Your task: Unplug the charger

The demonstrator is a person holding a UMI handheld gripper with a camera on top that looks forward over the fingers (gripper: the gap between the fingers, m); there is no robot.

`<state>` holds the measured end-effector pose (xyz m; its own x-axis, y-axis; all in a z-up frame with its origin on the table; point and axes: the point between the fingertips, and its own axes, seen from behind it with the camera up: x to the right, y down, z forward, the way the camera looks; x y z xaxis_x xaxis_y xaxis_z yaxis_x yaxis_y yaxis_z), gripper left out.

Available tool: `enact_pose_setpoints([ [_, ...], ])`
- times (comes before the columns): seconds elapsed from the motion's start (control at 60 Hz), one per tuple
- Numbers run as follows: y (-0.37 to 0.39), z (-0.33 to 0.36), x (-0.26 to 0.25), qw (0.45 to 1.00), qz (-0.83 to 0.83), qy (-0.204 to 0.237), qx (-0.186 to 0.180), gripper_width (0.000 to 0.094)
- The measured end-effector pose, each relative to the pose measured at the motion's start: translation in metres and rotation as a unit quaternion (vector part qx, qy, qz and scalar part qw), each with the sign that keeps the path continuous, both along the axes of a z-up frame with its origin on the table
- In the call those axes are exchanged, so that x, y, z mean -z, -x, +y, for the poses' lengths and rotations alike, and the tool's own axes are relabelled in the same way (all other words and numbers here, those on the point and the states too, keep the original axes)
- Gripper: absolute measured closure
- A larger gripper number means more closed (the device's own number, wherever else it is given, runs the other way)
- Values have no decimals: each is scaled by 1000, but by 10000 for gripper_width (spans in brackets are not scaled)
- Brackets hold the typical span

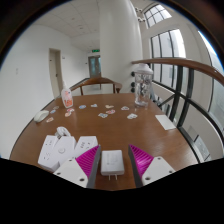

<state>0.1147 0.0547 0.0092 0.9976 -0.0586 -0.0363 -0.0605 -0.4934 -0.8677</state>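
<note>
Hand-held gripper [112,166] hovers with its fingers spread wide either side of the white charger [111,161], untouched between them on the desk [150,135], likely lined up for a squeeze. Left of the charger sits a white adapter [55,150].

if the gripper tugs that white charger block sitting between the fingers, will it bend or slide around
The white box-shaped charger block looks like hard plastic, so probably stiff. It seems small and likely light, so it may slide on the smooth brown wooden table. The gripper is open around it.
</note>
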Motion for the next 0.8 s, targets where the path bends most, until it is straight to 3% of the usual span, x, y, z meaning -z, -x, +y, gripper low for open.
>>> enact_pose_setpoints([
  [0.017,-2,0,0,1000,1,0,4,293],
  [0.117,-10,-4,0,1000,15,4,13,166],
  [0.417,-5,-63,-25,1000,2,-5,-18,93],
  [0.8,-6,-178,-52,998,-14,-61,-7,91],
])
